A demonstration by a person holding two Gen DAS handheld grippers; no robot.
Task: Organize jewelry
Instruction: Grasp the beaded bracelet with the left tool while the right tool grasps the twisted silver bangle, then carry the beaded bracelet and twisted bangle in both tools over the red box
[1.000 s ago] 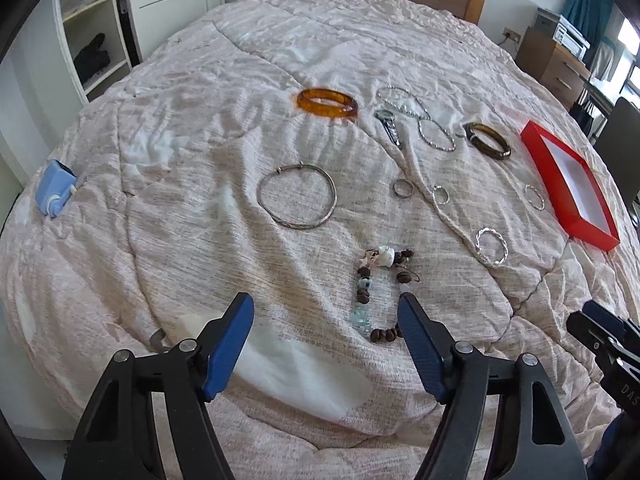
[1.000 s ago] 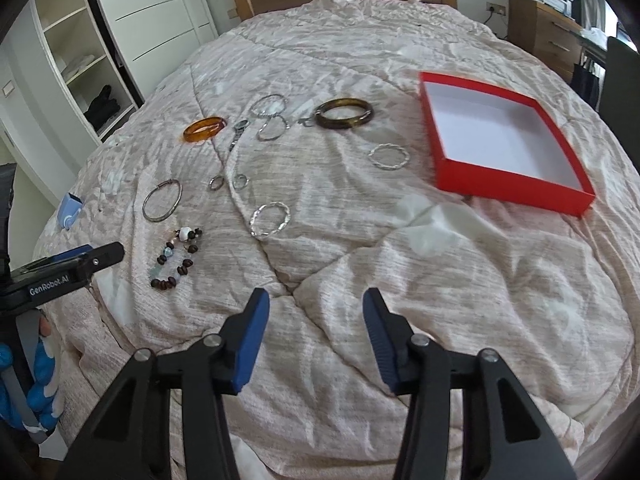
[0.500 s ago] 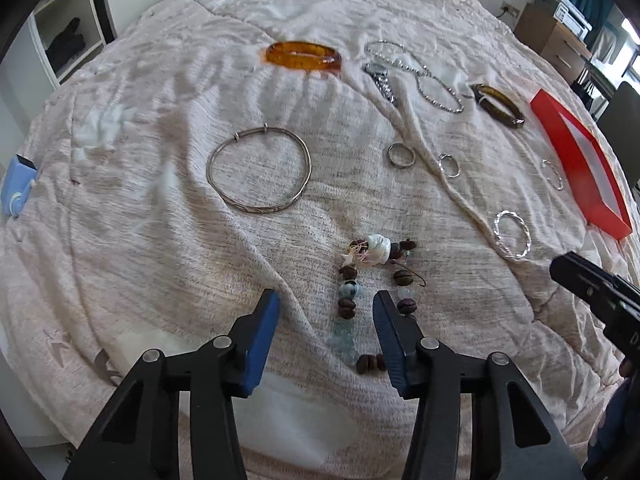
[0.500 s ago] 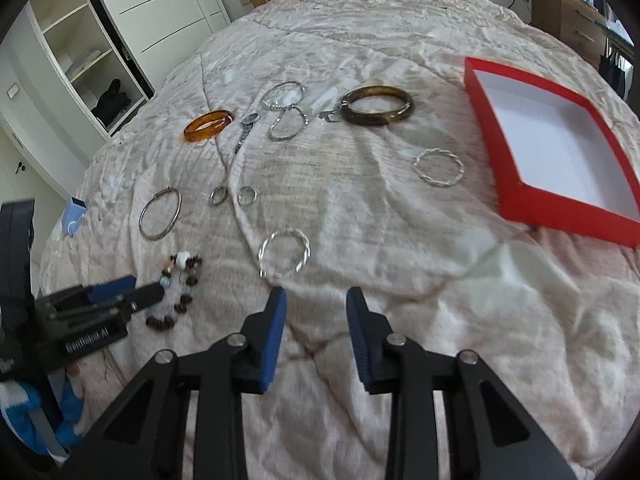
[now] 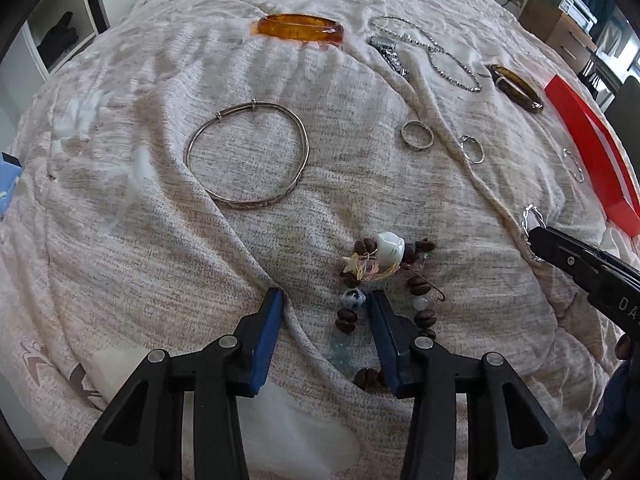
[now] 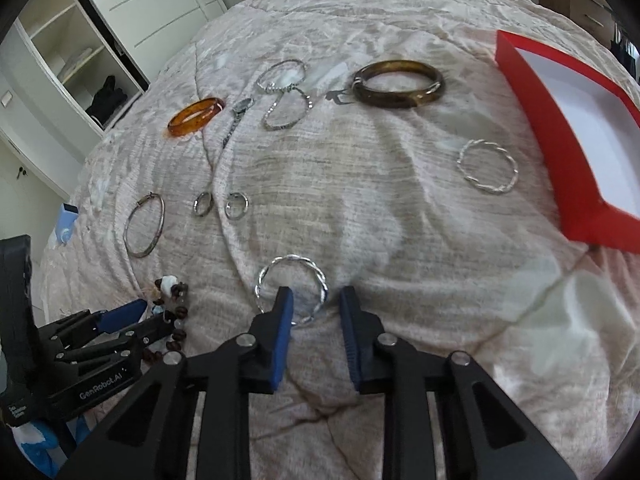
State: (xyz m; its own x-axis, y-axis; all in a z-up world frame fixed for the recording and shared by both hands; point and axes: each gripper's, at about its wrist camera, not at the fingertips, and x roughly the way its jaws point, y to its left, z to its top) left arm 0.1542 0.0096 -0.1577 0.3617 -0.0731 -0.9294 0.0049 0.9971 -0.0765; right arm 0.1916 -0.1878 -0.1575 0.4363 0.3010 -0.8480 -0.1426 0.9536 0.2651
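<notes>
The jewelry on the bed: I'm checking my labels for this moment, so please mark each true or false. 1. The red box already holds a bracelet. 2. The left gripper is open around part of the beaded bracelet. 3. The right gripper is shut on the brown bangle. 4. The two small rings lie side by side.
1. False. The red box shows only its bare white floor.
2. True. The left gripper straddles one strand of the beaded bracelet, jaws apart.
3. False. The right gripper is open at the twisted silver bangle; the brown bangle lies untouched farther off.
4. True. The two small rings lie side by side, apart.
</notes>
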